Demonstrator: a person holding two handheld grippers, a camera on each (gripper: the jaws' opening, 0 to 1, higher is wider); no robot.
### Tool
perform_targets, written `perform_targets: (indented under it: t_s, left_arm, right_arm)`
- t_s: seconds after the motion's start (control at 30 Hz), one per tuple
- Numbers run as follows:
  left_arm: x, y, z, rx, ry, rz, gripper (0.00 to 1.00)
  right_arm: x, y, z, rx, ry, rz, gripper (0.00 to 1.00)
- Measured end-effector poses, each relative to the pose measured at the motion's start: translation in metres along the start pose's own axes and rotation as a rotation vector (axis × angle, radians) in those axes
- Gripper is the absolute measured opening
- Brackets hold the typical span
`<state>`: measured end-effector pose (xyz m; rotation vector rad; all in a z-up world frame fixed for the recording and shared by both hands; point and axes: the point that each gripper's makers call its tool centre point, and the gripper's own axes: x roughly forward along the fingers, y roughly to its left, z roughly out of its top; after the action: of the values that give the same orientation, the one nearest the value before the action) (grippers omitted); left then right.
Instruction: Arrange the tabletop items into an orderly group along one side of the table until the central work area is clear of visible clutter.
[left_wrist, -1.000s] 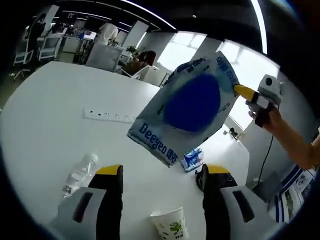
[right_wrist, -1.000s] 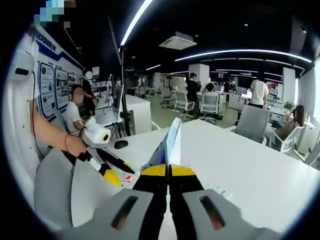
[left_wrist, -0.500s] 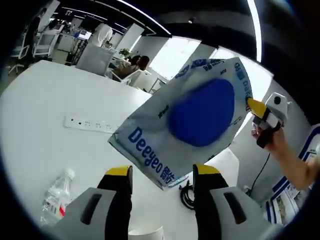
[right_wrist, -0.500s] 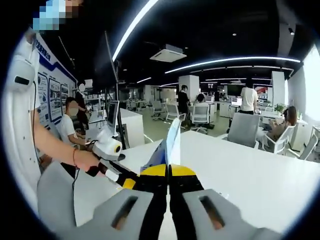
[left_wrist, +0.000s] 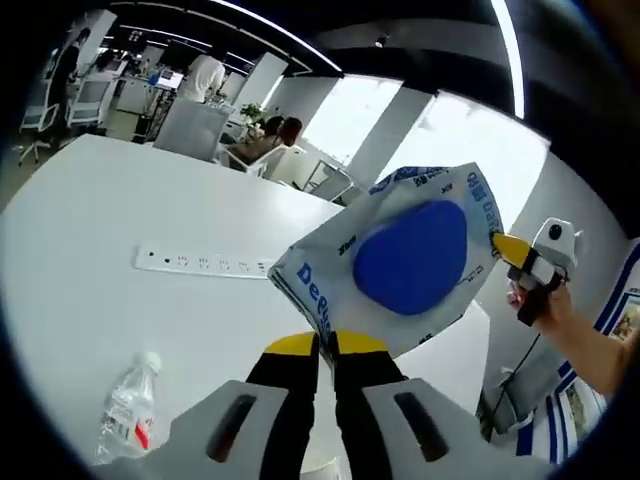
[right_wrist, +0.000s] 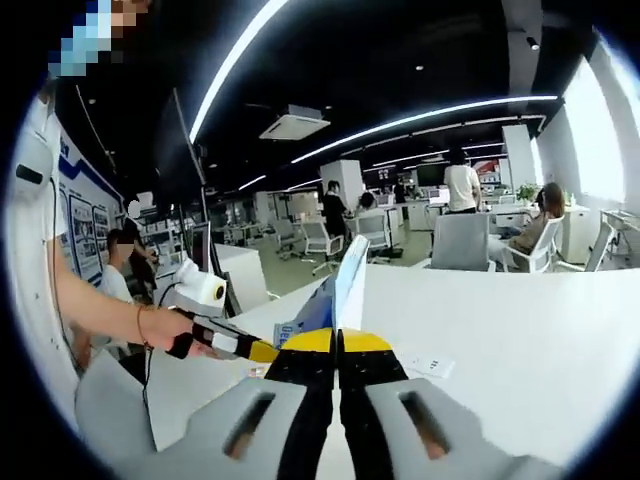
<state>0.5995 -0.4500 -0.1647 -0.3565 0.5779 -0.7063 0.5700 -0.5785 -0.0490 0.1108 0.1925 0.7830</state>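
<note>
The white table spreads wide below. Above it hangs a white and blue packet, pinched at both ends: the left gripper is clamped on its lower corner, the right gripper on its opposite edge. A power strip lies flat on the table, a plastic bottle nearer on its side.

Pouch above table, power strip behind bottle
</note>
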Motion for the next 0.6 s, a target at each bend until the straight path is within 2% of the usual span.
perform_targets:
  t_s: [0.23,0.4,0.6]
  left_arm:
    - [0.001,0.001,-0.001,0.088,0.053,0.022,0.0]
    - [0.0,0.009,-0.003,0.149,0.099,0.049,0.0]
    - [-0.002,0.016,-0.003,0.146,0.115,0.06,0.0]
  right_arm:
    - [-0.006,-0.015,-0.025,0.092,0.0,-0.068,0.0]
    - [-0.004,-0.017,-0.042,0.108,0.016,-0.096,0.0]
    - [0.0,-0.019,-0.055,0.153,0.011,-0.116,0.0]
